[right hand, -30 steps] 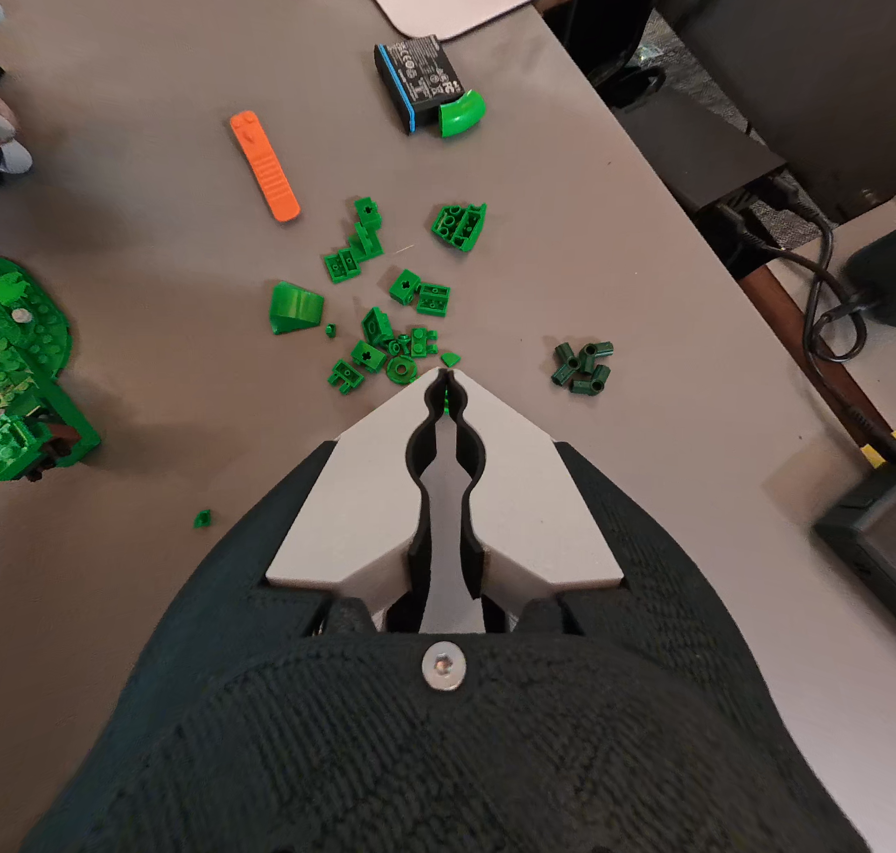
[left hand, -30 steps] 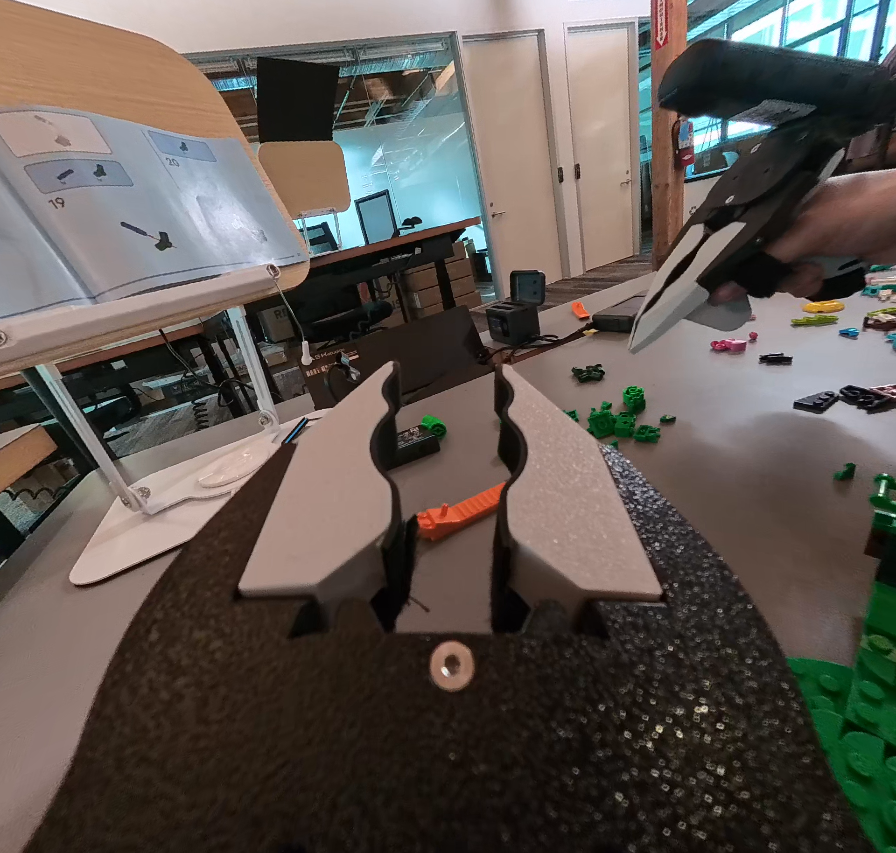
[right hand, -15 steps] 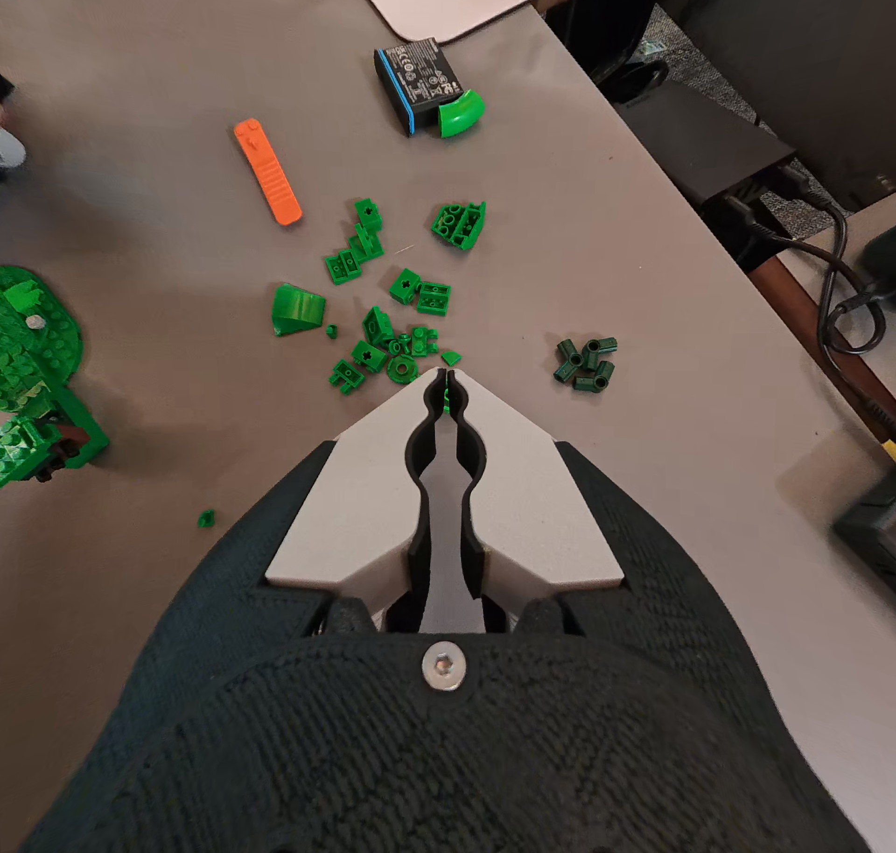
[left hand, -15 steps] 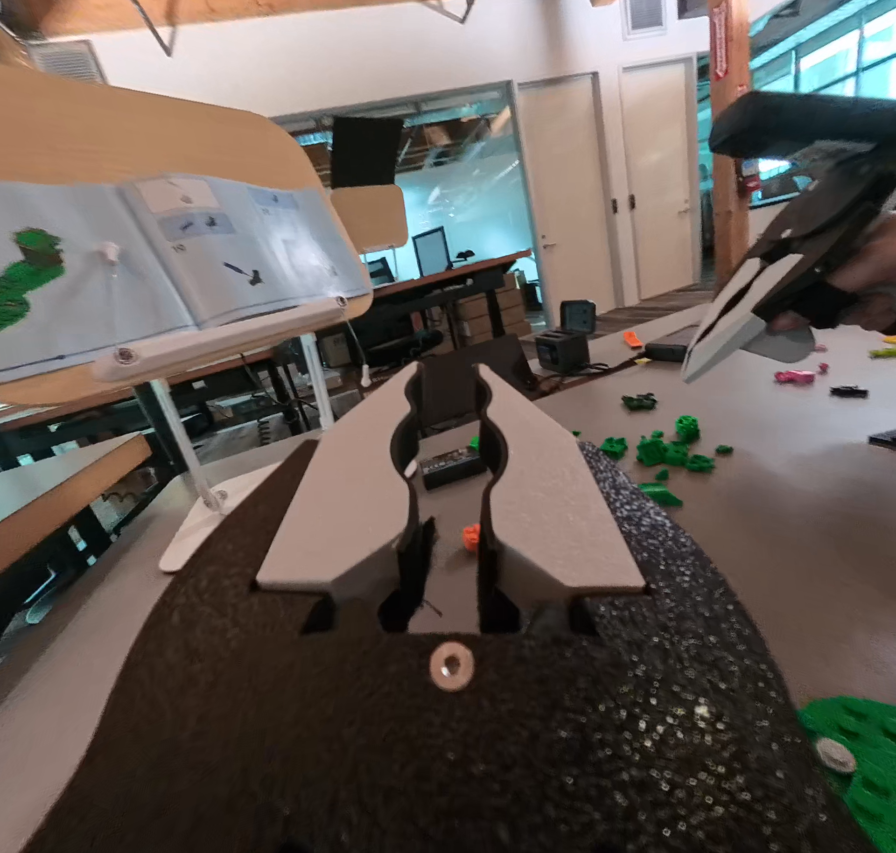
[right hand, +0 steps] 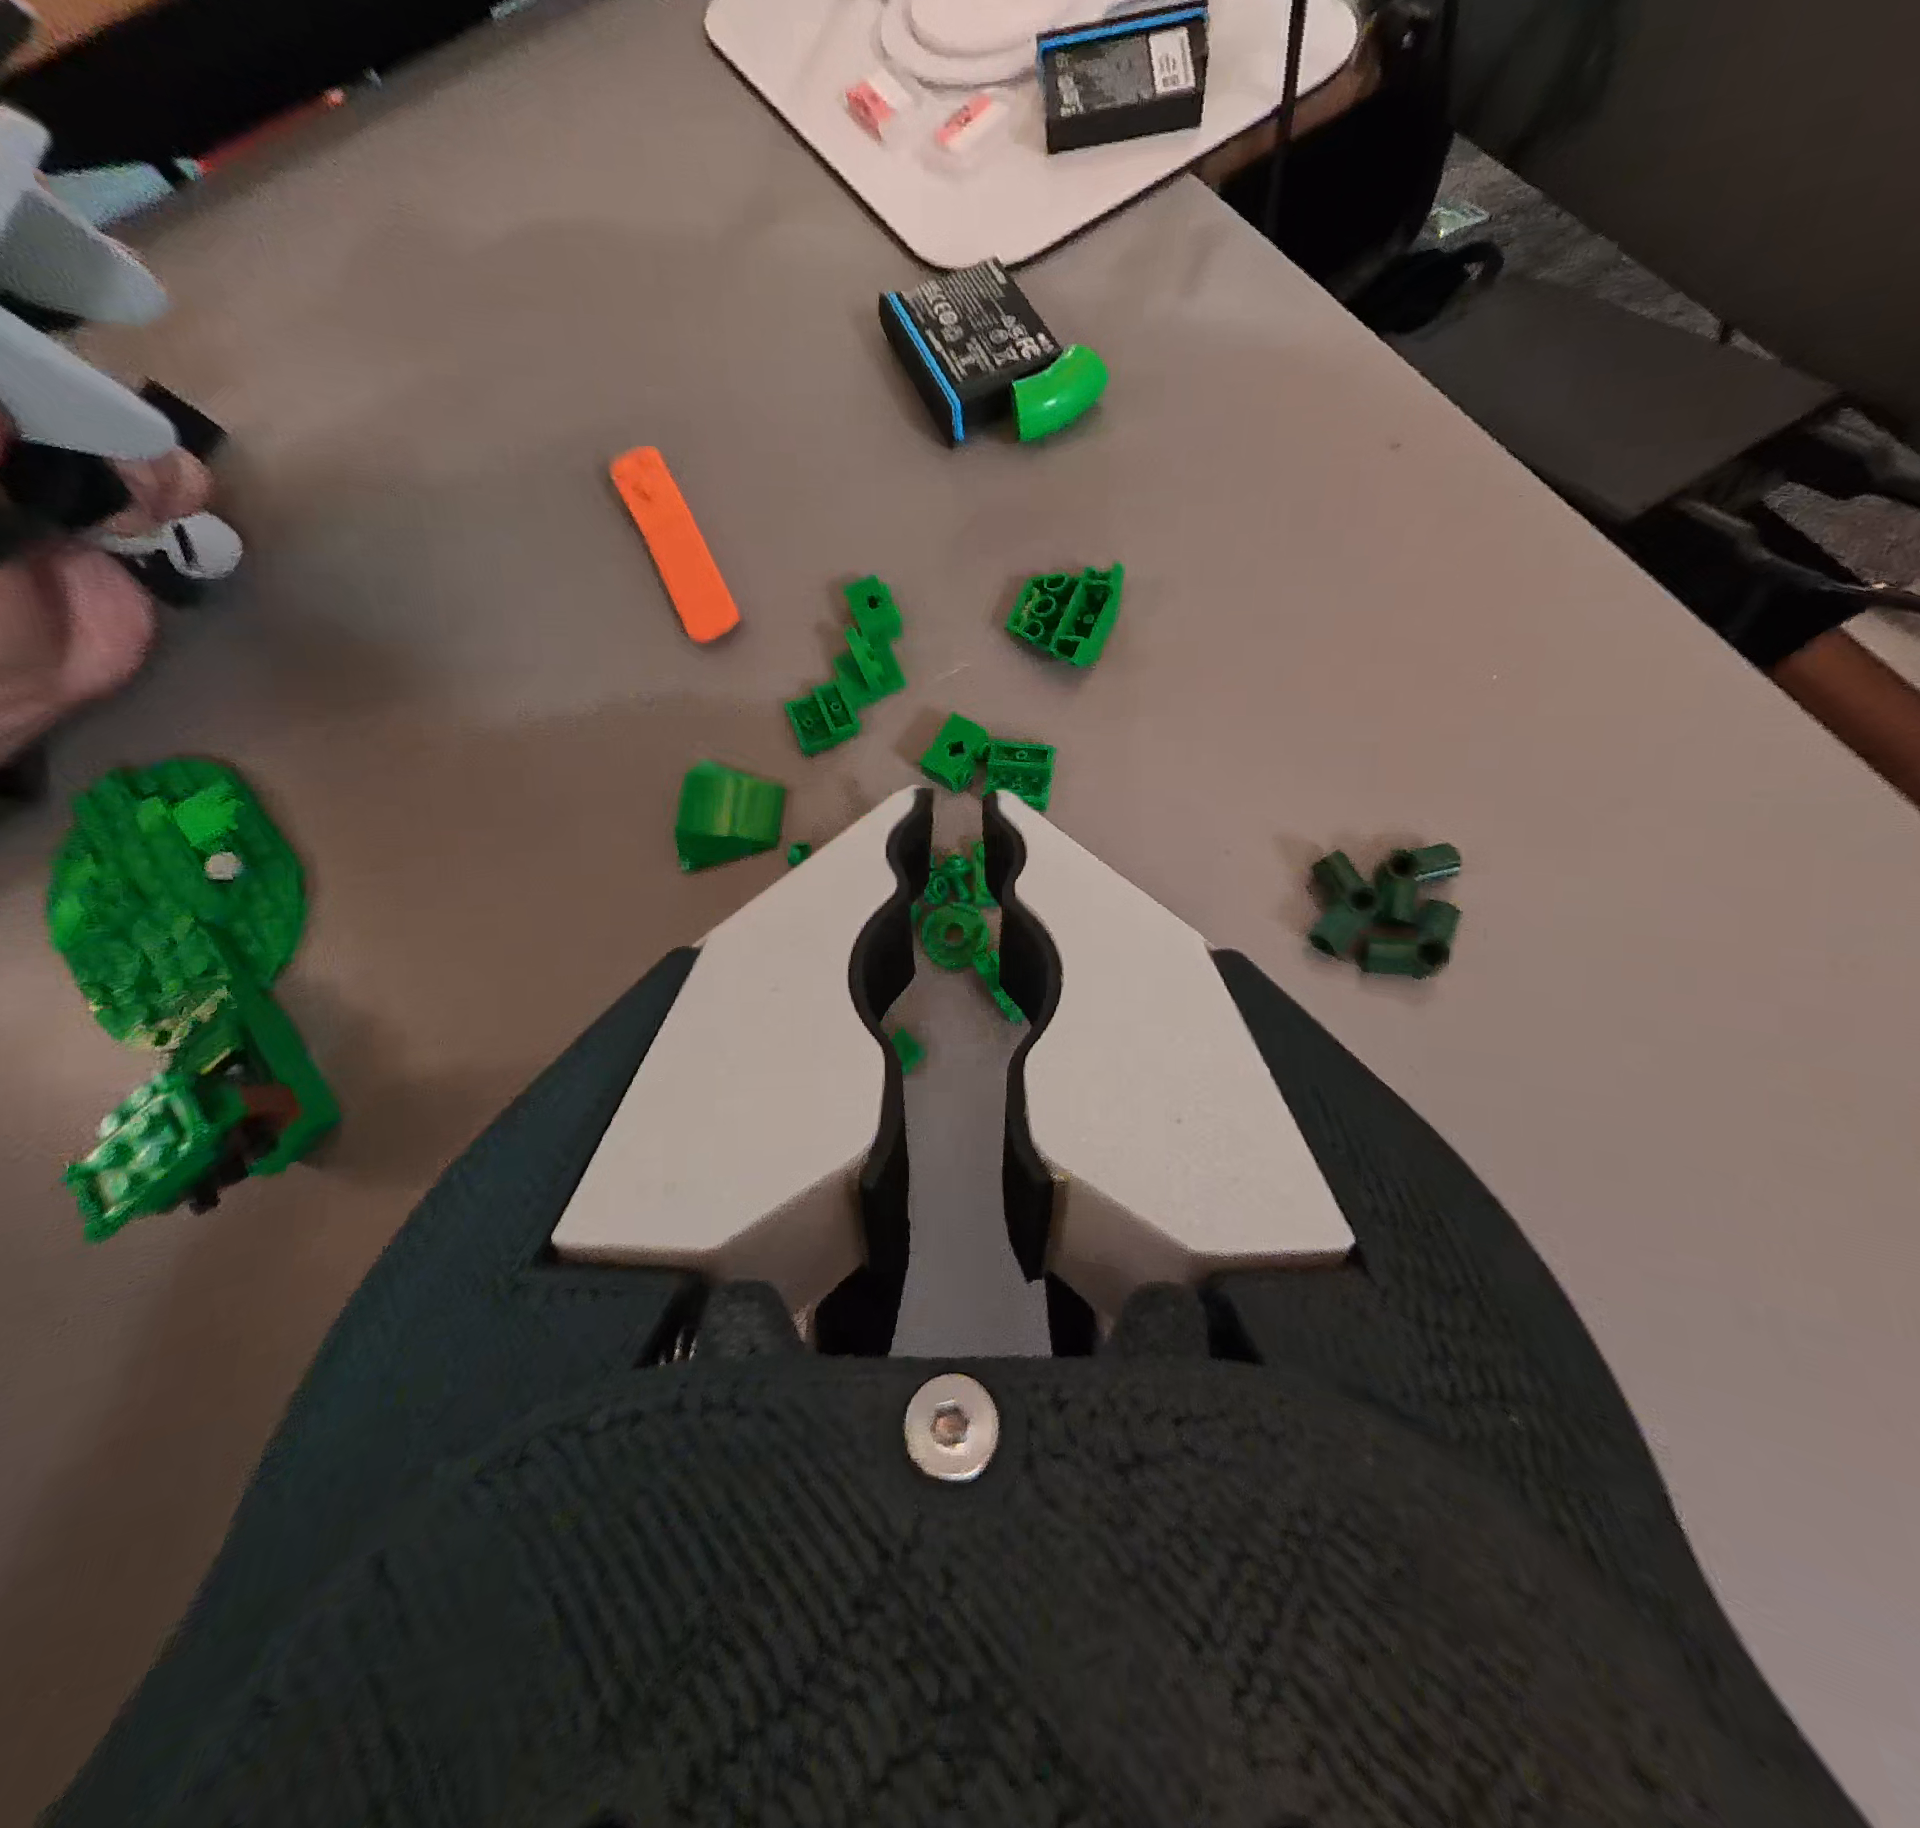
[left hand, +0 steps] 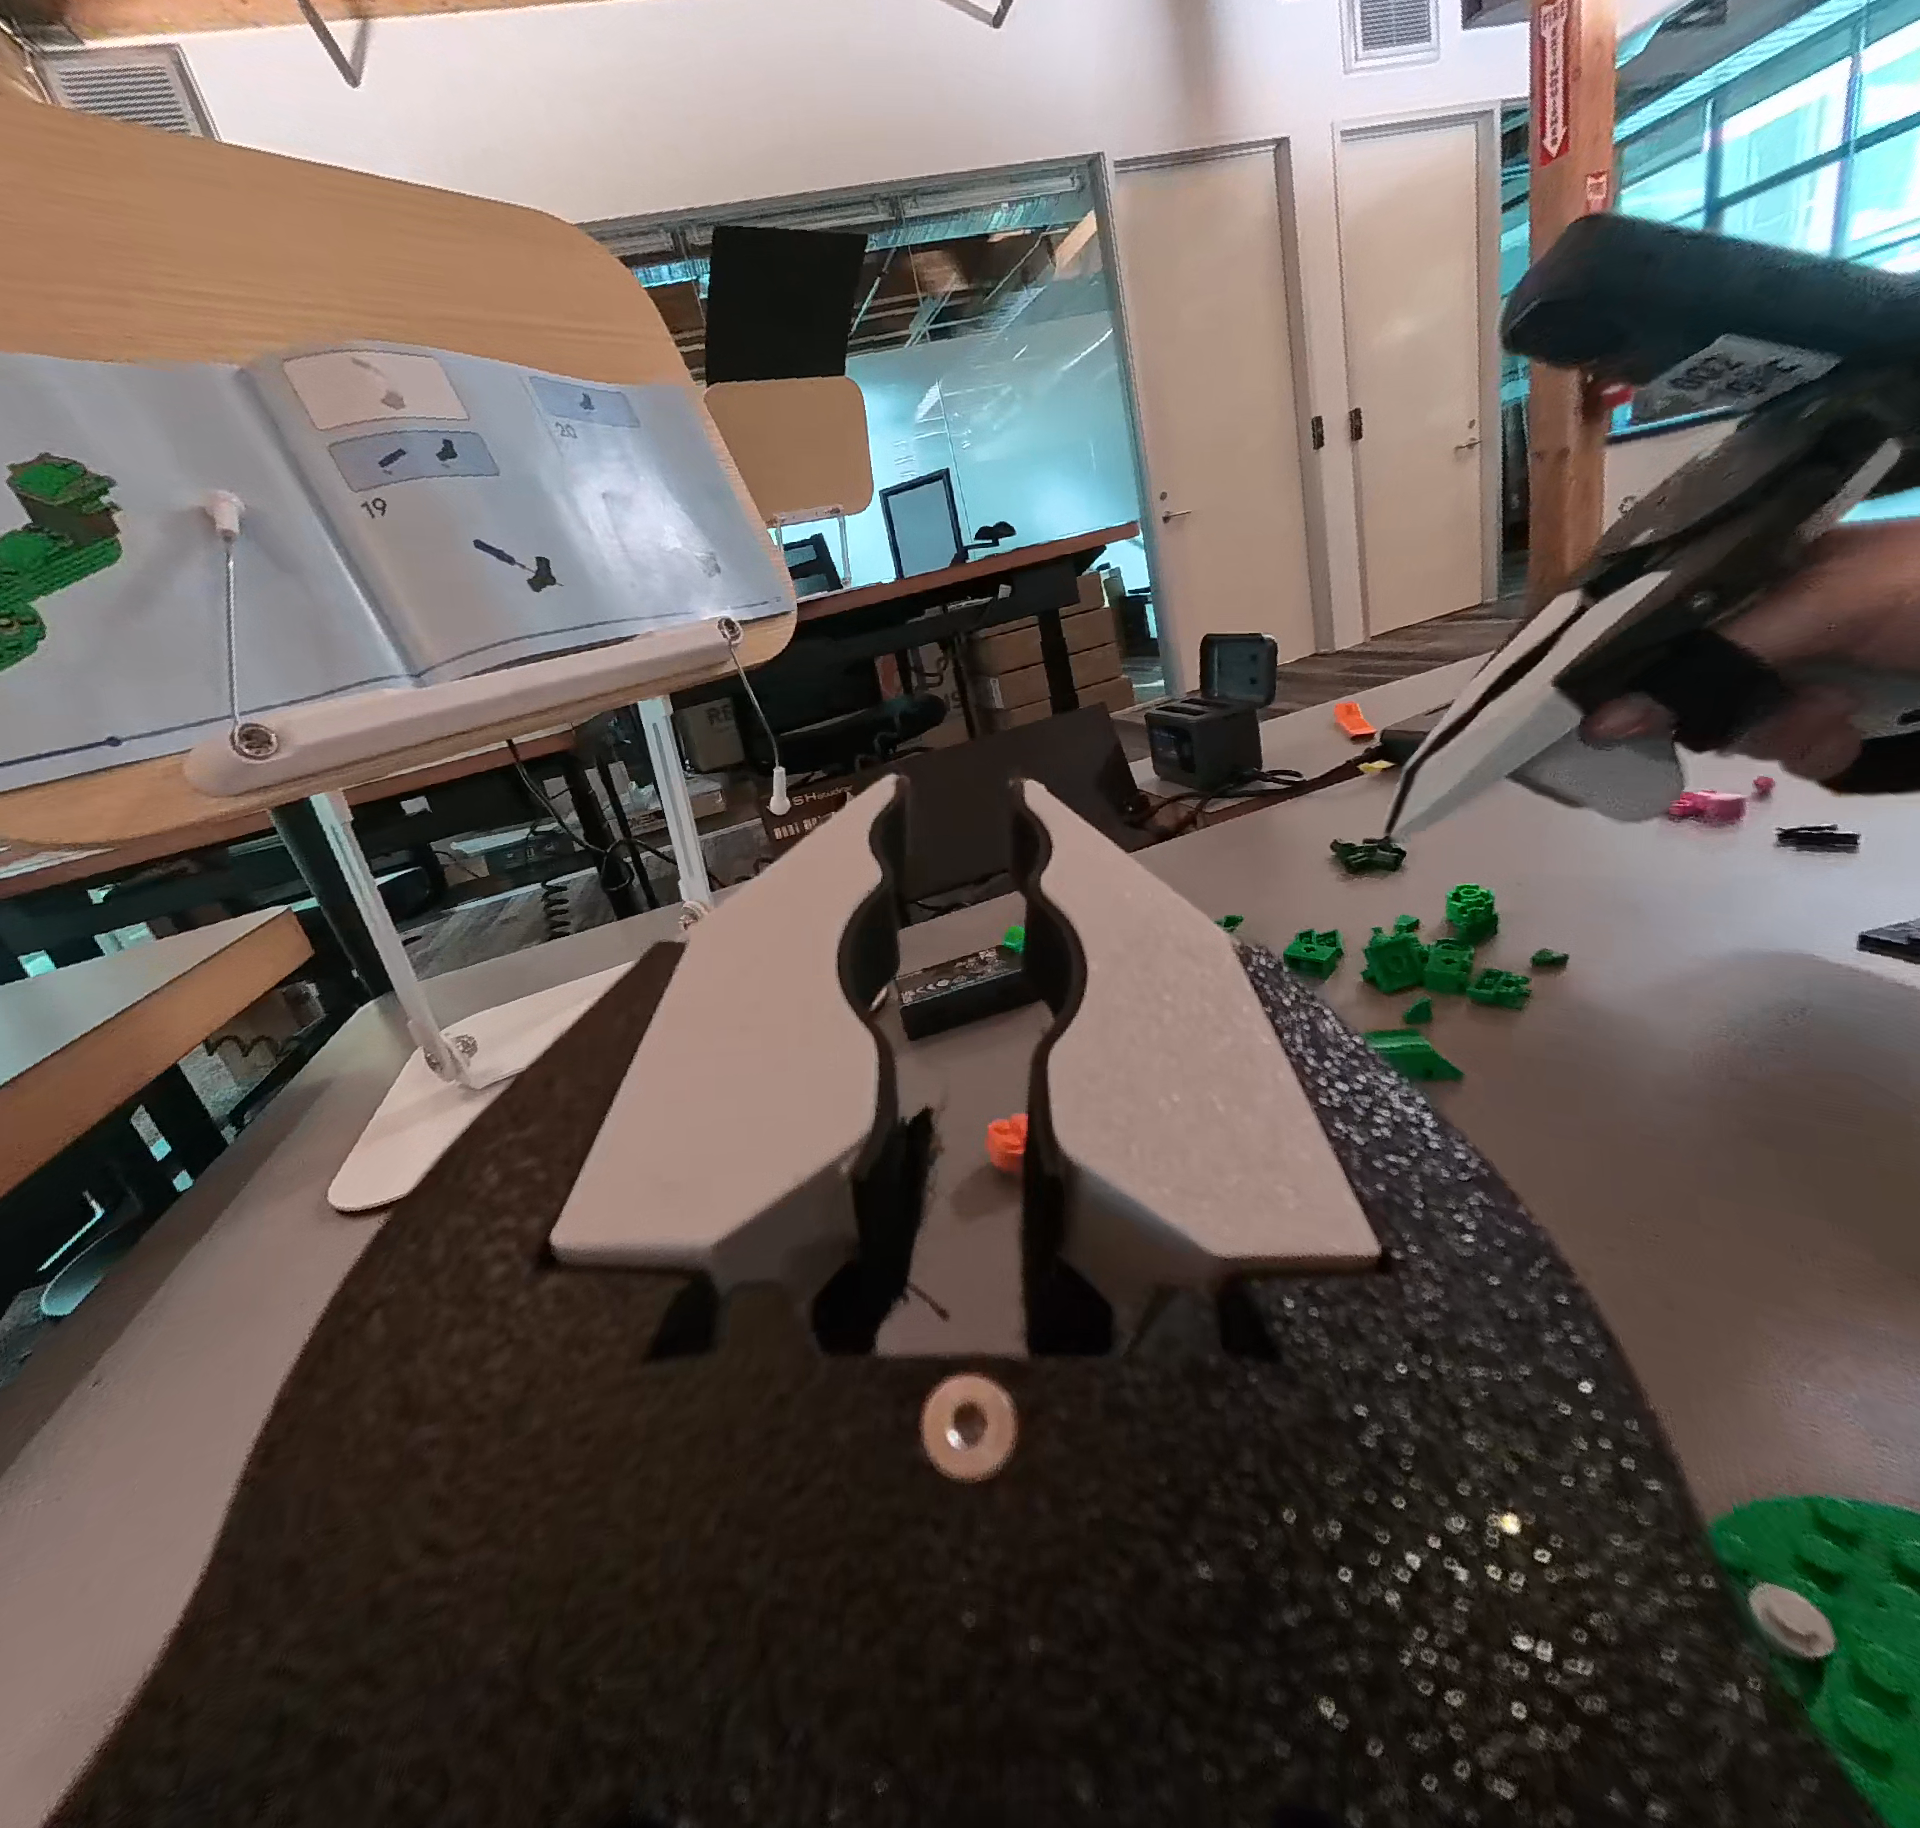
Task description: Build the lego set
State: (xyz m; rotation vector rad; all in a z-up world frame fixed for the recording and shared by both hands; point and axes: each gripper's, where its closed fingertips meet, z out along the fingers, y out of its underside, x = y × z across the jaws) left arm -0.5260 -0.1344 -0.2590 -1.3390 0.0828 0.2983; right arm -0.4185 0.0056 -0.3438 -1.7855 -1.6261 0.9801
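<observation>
The half-built green lego model [right hand: 177, 957] lies on the grey table [right hand: 1351, 635], left of the scattered bright green pieces [right hand: 935, 729]. Right of that scatter sits one cluster of dark green connectors [right hand: 1387, 911] (about five). One orange separator [right hand: 675, 544] lies beyond the scatter, one black battery [right hand: 961, 350] farther beyond. The right gripper [right hand: 951, 807] hangs over the scatter, jaws slightly parted, empty. The left gripper [left hand: 961, 791] is open, empty.

Table [right hand: 1455, 635] — loose bricks [right hand: 862, 656] at centre, separator tool [right hand: 673, 544] to their left, connector cluster [right hand: 1387, 911] to their right. Battery pack [right hand: 961, 344] lies beyond the bricks; stand base [right hand: 1039, 168] behind it. Partial build [right hand: 177, 926] — far left.
</observation>
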